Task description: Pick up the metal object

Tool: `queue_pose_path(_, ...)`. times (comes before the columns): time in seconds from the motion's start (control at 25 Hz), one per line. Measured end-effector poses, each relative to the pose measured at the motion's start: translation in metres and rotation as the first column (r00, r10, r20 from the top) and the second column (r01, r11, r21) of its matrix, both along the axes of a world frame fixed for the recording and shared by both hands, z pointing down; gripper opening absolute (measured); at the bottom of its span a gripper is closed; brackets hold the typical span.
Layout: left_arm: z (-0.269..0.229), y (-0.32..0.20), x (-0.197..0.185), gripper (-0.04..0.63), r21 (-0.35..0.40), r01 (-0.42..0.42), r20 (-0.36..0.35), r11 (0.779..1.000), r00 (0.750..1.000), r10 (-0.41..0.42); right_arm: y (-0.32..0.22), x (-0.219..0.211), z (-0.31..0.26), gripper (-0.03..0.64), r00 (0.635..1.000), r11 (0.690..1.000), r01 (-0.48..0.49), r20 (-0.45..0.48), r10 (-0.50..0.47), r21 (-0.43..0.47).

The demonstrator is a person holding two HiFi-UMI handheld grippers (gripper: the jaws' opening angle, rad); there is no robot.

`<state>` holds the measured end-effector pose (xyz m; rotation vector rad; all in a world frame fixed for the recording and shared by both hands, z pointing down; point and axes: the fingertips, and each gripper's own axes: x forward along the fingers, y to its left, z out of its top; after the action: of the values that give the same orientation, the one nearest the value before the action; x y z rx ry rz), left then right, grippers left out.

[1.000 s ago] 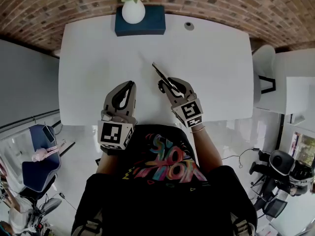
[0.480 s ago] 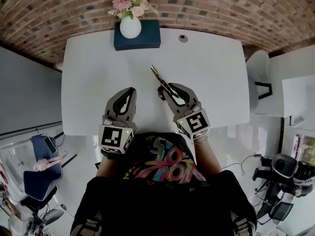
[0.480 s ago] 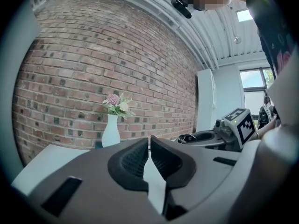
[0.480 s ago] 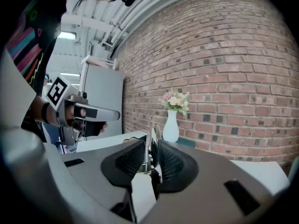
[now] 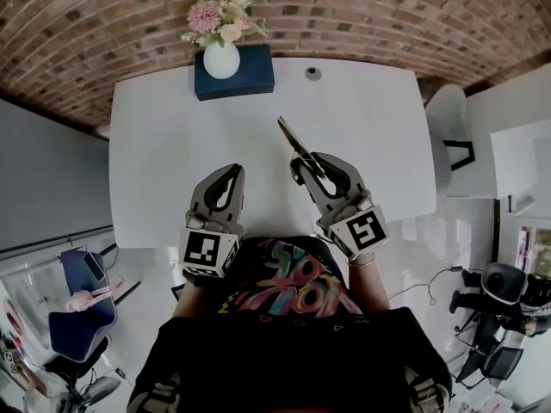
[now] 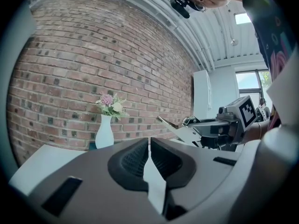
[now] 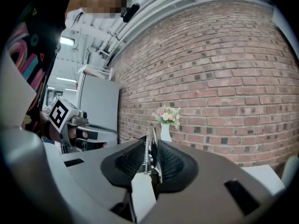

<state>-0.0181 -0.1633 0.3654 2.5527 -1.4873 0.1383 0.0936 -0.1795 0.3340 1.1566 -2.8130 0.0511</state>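
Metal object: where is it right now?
Head view: the metal object is clamped in the right gripper, just right of centre over the white table, its free end angled toward the vase at the far edge.

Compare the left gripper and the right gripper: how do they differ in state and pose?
1. The right gripper is closed on a metal tool, while the left gripper is closed on nothing.
2. The tool sticks out ahead of the right gripper; nothing sticks out ahead of the left gripper.
3. In the head view the right gripper slants more strongly than the left gripper.

Both have the same build and are at the near edge of the white table.
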Motion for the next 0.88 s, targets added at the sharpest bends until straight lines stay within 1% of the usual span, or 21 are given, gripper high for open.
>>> queue_pose_path(0.16, -0.001, 0.0, 0.003, 0.034, 0.005, -0.005, -0.003, 1.0, 1.0, 0.005, 0.005, 0.014, 0.0, 0.107, 0.999, 0.999, -0.037, -0.005, 0.037, -0.011)
queue_pose_path(0.4, -0.005, -0.003, -0.001, 0.034, 0.016, 0.013, -0.009, 1.0, 1.0, -0.013, 0.011, 0.031, 0.003, 0.107, 0.996, 0.995, -0.092, 0.009, 0.093, -0.033)
queue_pose_path(0.6, -0.006, -0.004, -0.005, 0.034, 0.019, 0.024, -0.012, 1.0, 1.0, -0.024, 0.012, 0.037, 0.003, 0.107, 0.993, 0.992, -0.112, 0.028, 0.114, -0.048)
queue_pose_path(0.72, -0.006, -0.002, -0.008, 0.034, 0.02, 0.03, -0.013, 0.999, 0.999, -0.03, 0.015, 0.042, 0.011, 0.107, 0.993, 0.991, -0.115, 0.005, 0.116, -0.073)
queue_pose_path(0.88, -0.006, -0.001, -0.01, 0.034, 0.022, 0.035, -0.014, 0.999, 0.999, -0.034, 0.012, 0.038, 0.001, 0.107, 0.991, 0.991, -0.125, 0.041, 0.127, -0.051)
